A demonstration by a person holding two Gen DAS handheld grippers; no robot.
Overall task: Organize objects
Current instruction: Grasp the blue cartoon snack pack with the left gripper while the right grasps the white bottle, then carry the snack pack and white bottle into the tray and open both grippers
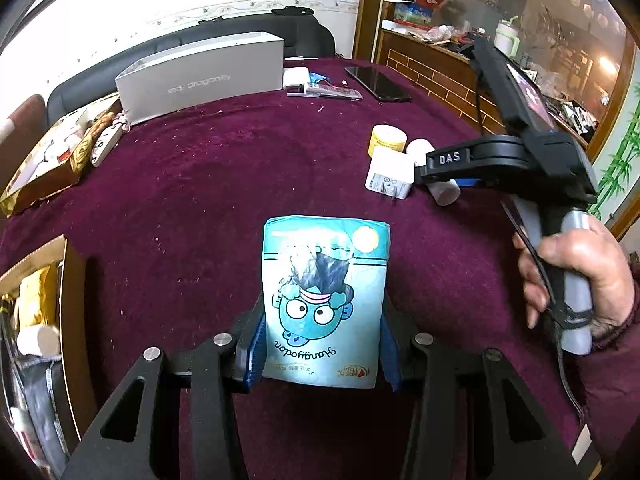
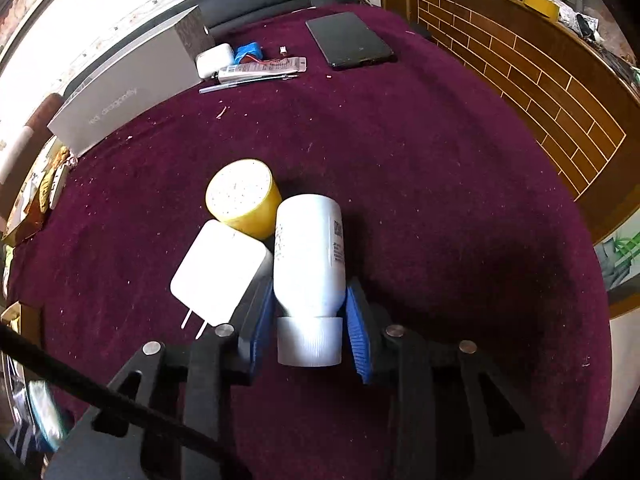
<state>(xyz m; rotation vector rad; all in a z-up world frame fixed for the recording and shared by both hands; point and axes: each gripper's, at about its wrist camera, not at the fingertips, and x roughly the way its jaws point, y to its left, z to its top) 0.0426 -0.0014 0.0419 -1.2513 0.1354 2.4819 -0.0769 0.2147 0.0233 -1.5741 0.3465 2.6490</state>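
My left gripper point(image 1: 322, 344) is shut on a light blue cartoon pouch point(image 1: 325, 300), its blue pads against both sides near the pouch's bottom. My right gripper point(image 2: 310, 324) has its blue pads around a white bottle point(image 2: 310, 264) lying on the purple cloth, cap toward the camera; the pads touch the bottle's shoulder. A yellow jar point(image 2: 242, 204) and a white plug adapter point(image 2: 220, 272) lie against the bottle's left. In the left wrist view the right gripper point(image 1: 436, 176) sits over that bottle point(image 1: 444, 194), beside the adapter point(image 1: 390, 174) and jar point(image 1: 386, 140).
A grey box point(image 1: 200, 76) stands at the table's back. A black phone point(image 2: 350, 40), a white case point(image 2: 214, 60), a tube and a pen point(image 2: 248, 82) lie at the far side. A gold tray of clutter point(image 1: 44, 164) sits at the left. An open carton point(image 1: 36, 300) is beside the table.
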